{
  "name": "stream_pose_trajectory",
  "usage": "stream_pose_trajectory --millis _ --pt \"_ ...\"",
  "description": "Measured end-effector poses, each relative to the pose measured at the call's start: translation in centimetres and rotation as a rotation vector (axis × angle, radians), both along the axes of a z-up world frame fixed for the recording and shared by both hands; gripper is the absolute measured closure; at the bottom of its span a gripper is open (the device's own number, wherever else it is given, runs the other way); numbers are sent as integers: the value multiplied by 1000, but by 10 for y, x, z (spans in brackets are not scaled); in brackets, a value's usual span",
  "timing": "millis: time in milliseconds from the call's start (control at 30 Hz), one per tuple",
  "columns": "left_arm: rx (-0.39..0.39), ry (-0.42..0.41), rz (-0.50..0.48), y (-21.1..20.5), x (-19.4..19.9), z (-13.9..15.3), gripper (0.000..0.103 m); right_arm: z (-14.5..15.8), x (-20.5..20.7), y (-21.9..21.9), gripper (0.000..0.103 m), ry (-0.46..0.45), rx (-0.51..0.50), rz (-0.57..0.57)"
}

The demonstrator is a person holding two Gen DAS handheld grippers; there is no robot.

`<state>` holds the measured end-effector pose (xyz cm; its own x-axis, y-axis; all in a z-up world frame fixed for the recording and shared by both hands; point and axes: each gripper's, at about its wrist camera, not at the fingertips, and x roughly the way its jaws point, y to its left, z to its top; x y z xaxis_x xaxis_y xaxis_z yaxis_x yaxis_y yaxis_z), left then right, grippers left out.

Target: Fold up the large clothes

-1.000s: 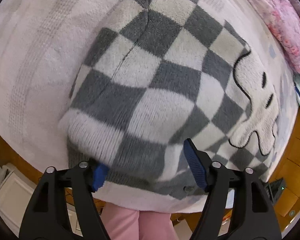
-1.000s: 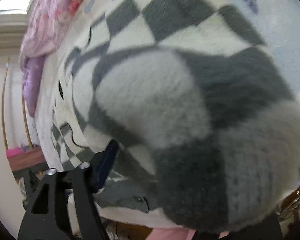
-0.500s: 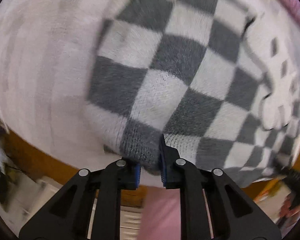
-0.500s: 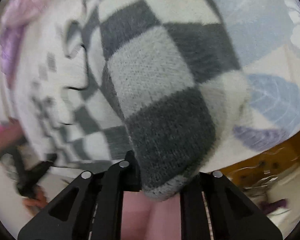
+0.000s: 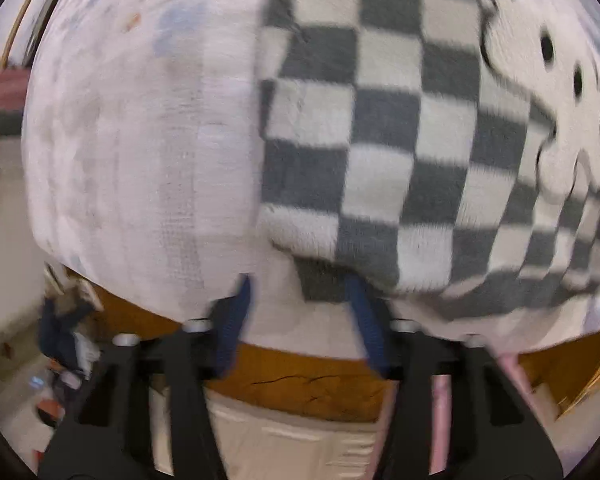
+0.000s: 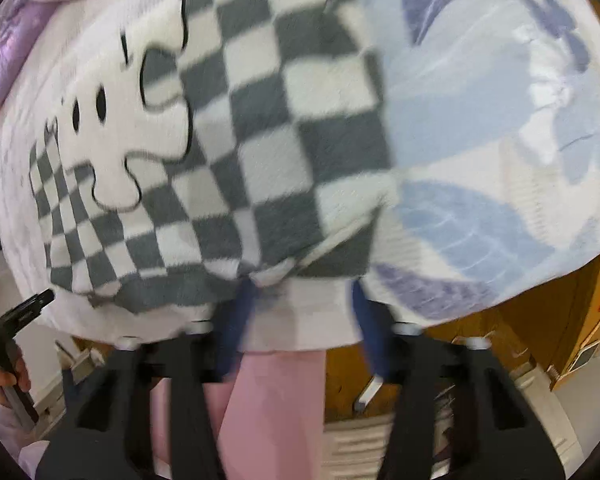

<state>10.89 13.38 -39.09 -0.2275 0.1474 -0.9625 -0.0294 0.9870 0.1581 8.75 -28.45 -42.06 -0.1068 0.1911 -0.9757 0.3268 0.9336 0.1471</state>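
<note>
Lying flat: the checked sweater on the bed

Spreading over the bed is a fuzzy sweater with grey and white squares. It lies flat on a pale sheet. A white cartoon shape with black dot eyes is sewn on its front. The near edge of the sweater is doubled over, and a grey band of it peeks out from under the fold. All of this looks a bit blurry.

The left gripper hangs just over that near edge. Its two blue pads stand apart, and nothing is pinched between them. The jaws have just been opening a little. The right pad is close to the grey band, but I cannot tell if it touches.

The right gripper hangs over the other near corner of the sweater. Its blue pads also stand apart with only bare sheet showing between them. These jaws have just been opening too. The left pad sits just under the folded edge.

On the right side the sheet has big blue and purple leaf shapes. A pink and purple blanket is bunched at the far side of the bed. Below the bed edge is an orange-brown wooden frame. The person's pink trousers show between the black fingers.
</note>
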Motion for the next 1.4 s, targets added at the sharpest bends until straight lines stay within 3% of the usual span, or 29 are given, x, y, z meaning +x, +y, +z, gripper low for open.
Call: stream_pose_trajectory --millis 133,233,300,367,433,533,633,700,833,967,1067,1100,1200,1333,1400 --pt "-25 -57 44 -2 14 -24 91 -24 17 2 82 -28 7 7" --pt "24 67 60 5 9 -83 93 -97 26 8 83 100 30 48" --pt "61 101 -2 -6 4 -103 93 -119 22 3 85 131 66 32" --pt "78 96 -95 -21 -5 -91 93 -108 18 -1 86 139 84 0" --pt "46 94 -74 -18 -14 -90 93 -102 8 -2 89 138 68 30" --pt "16 76 -51 -12 -14 -102 93 -119 1 -9 90 123 88 -10" --pt "6 91 -13 -14 -4 -83 93 -105 12 -20 90 174 102 -85" --pt "3 55 -21 -15 3 -63 93 -78 24 -18 88 111 80 -43" --pt "-12 -70 -16 -34 31 -19 93 -22 55 -8 88 -105 77 -20" --pt "-164 -248 1 -73 86 -1 93 7 110 35 88 -386 77 78" --pt "-207 -416 -5 -116 121 -2 93 5 145 81 88 -575 72 185" --pt "-222 -465 -3 -125 130 -6 93 -1 152 94 88 -600 63 203" --pt "-206 -595 26 -147 147 -34 101 -42 172 134 88 -687 77 195" --pt "-180 -777 52 -115 148 -72 101 -73 168 136 92 -873 -10 233" --pt "-220 -815 78 -85 154 -85 101 -77 167 122 93 -930 49 265"
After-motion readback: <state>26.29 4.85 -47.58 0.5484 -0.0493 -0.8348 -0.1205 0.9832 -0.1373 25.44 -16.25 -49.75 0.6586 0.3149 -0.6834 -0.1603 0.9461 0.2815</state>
